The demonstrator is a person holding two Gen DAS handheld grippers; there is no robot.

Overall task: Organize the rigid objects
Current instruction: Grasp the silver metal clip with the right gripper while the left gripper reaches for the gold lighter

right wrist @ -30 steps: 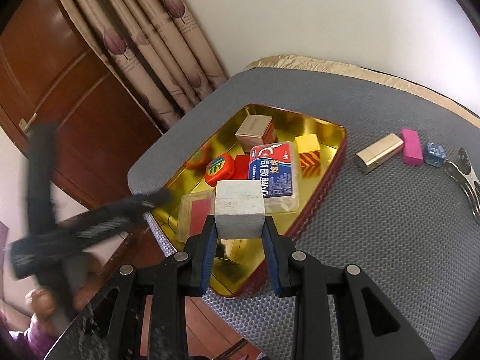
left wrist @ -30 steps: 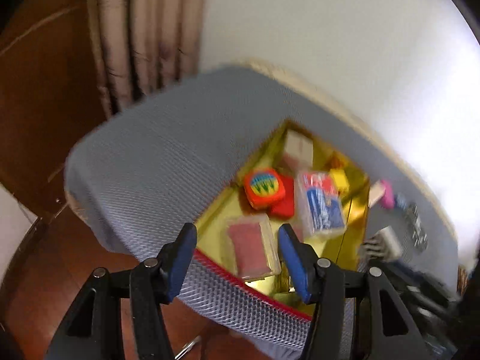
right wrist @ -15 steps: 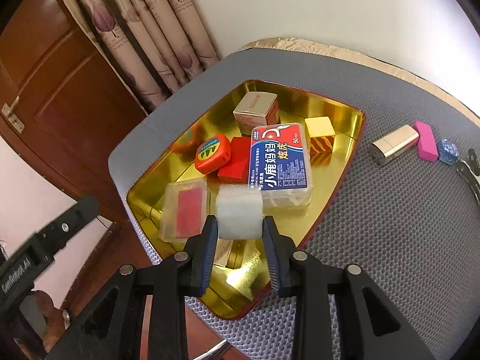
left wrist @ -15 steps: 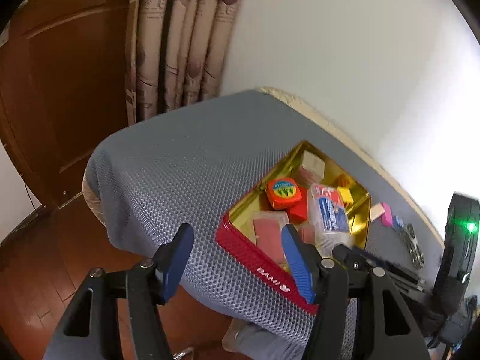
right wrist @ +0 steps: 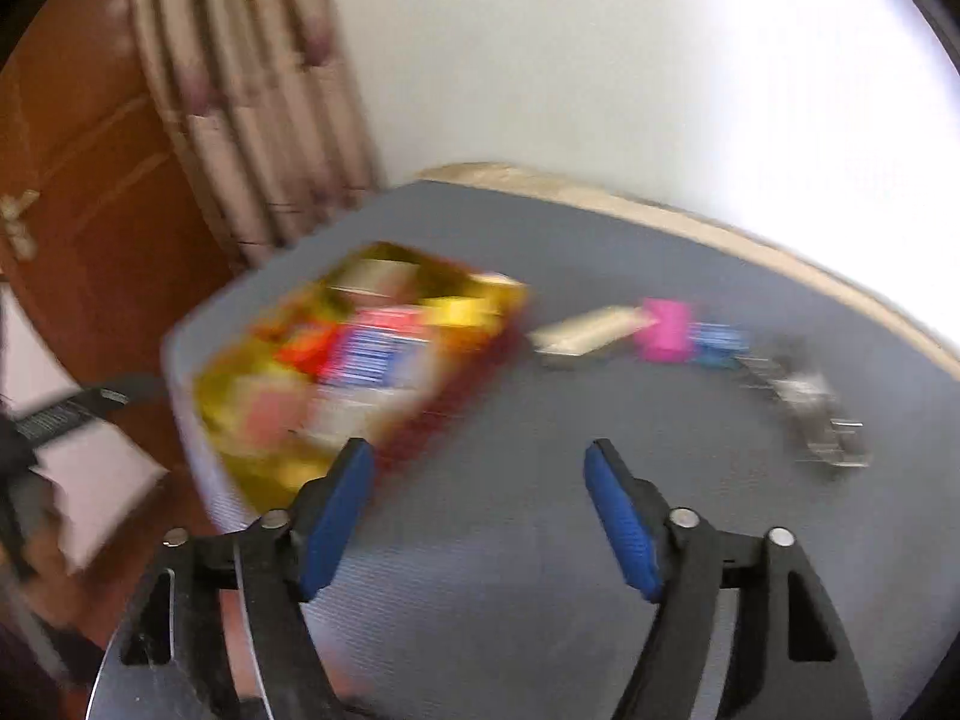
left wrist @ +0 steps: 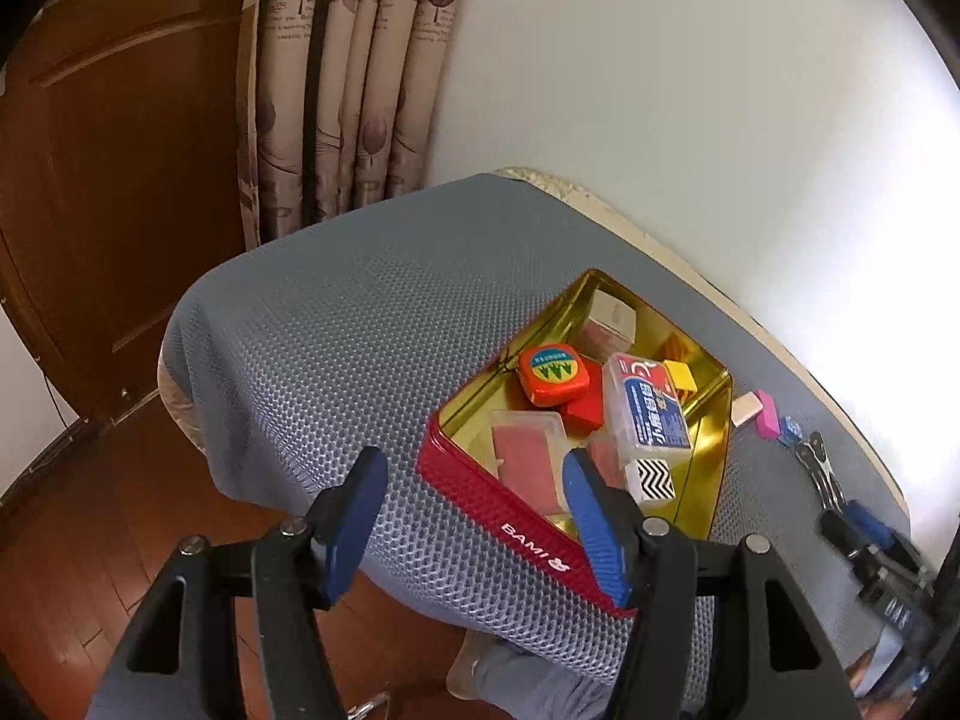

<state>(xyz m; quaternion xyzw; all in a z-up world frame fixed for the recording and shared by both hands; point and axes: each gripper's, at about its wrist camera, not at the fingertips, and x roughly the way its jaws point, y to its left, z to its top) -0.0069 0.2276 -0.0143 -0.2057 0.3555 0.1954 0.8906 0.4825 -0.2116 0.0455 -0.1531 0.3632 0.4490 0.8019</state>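
Right hand-held gripper [right wrist: 480, 516] points steeply down over bare grey mesh, its blue pads [right wrist: 621, 531] apart with nothing between them; the jaws have just been opening. Its view is smeared by blur. At 10 o'clock from it lies the tin [right wrist: 252, 474], gold inside and red outside, its contents a streak of colours. From 12 to 2 o'clock a row runs across the worktop [right wrist: 540, 540]: a pale gold bar [right wrist: 585, 333], a pink block [right wrist: 663, 330], a small blue piece [right wrist: 717, 339], then metal clips [right wrist: 816, 414].

Left hand-held gripper [left wrist: 474, 516] also tilts down, pads [left wrist: 591, 531] apart and empty, hovering at the near red wall of the tin [left wrist: 510, 525], which bears white "BAMI" lettering. Black plastic arms with silver rivets carry the pads. Inside the shiny tin, from near to far: a clear case [left wrist: 531, 462] with a dull red insert at 12 o'clock, a white cube [left wrist: 651, 480] with a black zigzag face at 1 o'clock, a clear box [left wrist: 648, 411] with a blue-and-red label, a round-cornered orange tape measure [left wrist: 552, 375] resting on a red block [left wrist: 585, 408], a yellow block [left wrist: 681, 375], and a pale carton [left wrist: 609, 318] at the far corner. The worktop's cover is a honeycomb-textured grey fabric draped over a rounded edge. Beyond it hang pleated patterned curtains [left wrist: 342, 90] beside a brown wooden door [left wrist: 108, 180] and a white wall.
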